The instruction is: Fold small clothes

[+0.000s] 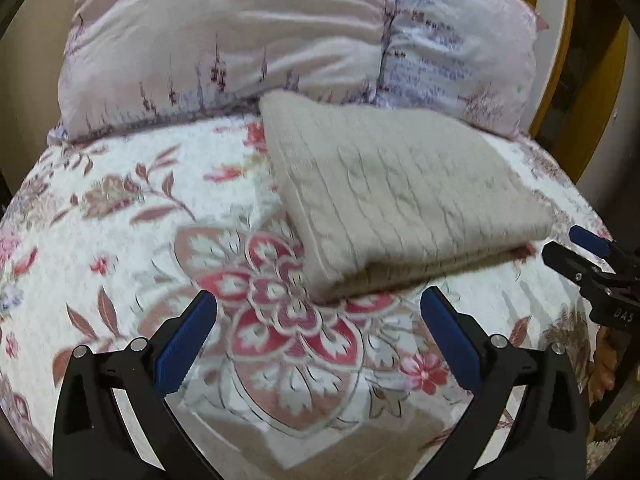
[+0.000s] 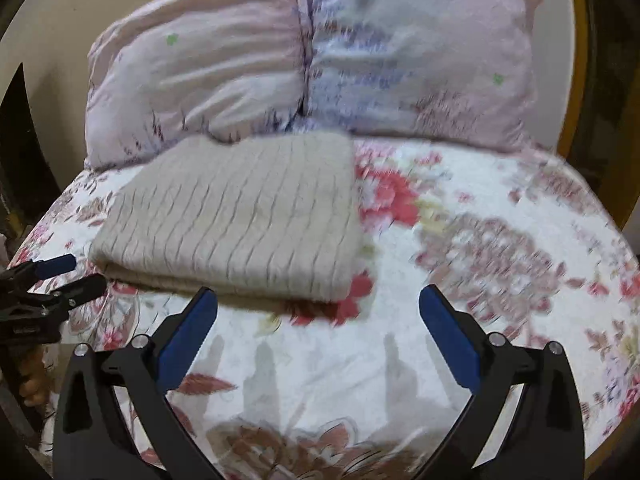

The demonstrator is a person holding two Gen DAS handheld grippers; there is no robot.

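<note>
Left wrist view: my left gripper (image 1: 318, 312) is spread wide, empty, just short of the folded sweater (image 1: 400, 196). The sweater lies on the floral quilt (image 1: 120, 240), its far edge against the pillow (image 1: 240, 48). Beige cable knit, fuzzy, thick, stacked in layers; I judge it soft, limp and light, not slippery. Right gripper (image 1: 560, 248) sits near its right corner, jaws parted.

Right wrist view: right gripper (image 2: 318, 312) wide apart, holding nothing. Sweater (image 2: 240, 208) ahead-left, layered edge facing me. Best hold, I think: pinch all layers at a near corner.
</note>
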